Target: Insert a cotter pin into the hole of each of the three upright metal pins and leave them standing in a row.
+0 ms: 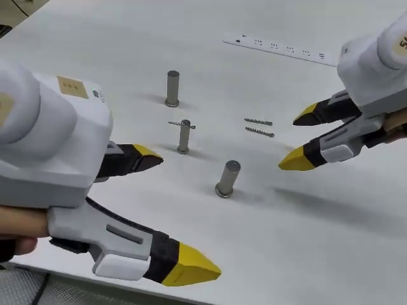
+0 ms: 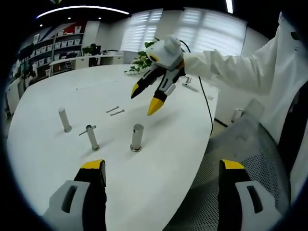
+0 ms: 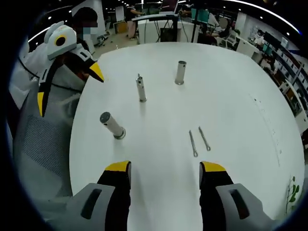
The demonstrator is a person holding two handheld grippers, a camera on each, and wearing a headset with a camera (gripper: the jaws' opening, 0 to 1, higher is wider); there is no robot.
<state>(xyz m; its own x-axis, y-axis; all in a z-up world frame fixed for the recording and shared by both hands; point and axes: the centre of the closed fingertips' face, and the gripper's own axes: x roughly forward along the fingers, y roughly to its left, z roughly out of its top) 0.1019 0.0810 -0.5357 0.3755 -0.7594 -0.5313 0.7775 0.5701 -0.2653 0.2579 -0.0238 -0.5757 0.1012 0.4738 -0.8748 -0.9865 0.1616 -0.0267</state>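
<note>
White desk: far pin, mid pin, near pin upright; cotter pin thru mid pin, 2 loose cotter pins nearby. Left tongs & right tongs both spread, empty.

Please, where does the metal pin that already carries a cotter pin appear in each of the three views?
Head view: the pinned metal pin stands slightly left of centre, middle of the row.
Left gripper view: it is lower left.
Right gripper view: it is above centre, slightly left.
Shared landmark: the two loose cotter pins lying beside the row.
</note>
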